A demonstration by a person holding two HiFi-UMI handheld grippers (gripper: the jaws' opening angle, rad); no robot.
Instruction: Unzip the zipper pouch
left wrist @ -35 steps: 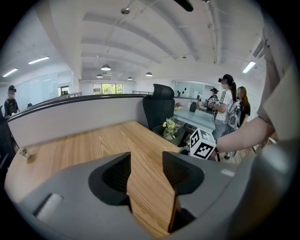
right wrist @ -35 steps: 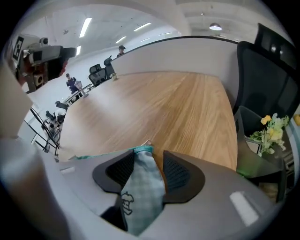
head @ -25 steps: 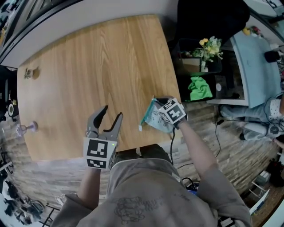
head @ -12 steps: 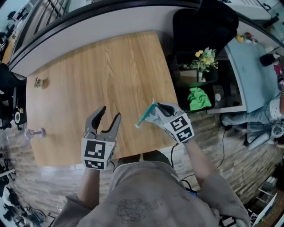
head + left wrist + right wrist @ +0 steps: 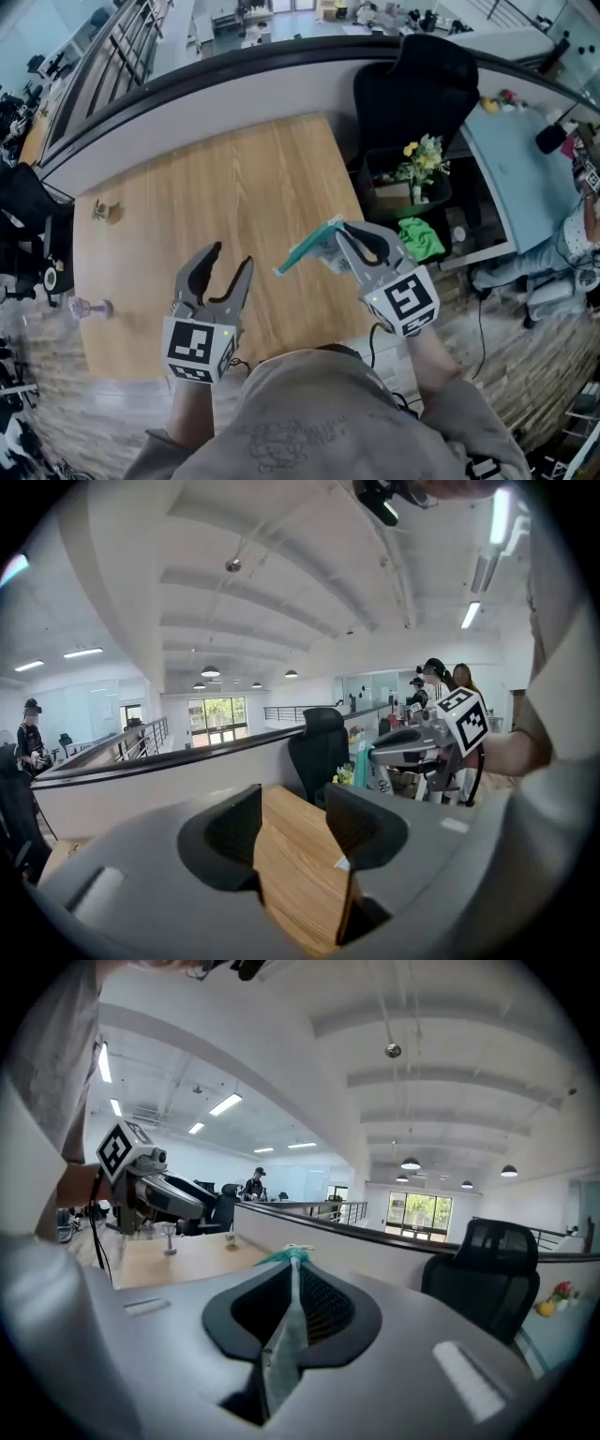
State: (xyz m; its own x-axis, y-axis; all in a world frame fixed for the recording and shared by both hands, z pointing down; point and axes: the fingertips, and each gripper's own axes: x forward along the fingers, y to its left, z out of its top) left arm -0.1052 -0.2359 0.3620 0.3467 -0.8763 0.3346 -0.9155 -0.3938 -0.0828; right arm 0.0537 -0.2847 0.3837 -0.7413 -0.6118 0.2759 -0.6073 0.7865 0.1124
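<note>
Btwn right tool [image 5: 343, 234] jaws: zipper pouch [image 5: 307, 250] edge-on, long axis leftward.

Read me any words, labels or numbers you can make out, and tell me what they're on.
No legible text anywhere.
The zipper pouch, held in the right gripper: any print on it is too blurred to read.
Cubes on the right gripper and left gripper: black-and-white square markers, no letters.
The shirt: faint design, unreadable.

Left tool [image 5: 231, 259] open; right tool [image 5: 349, 236] clamped shut.
</note>
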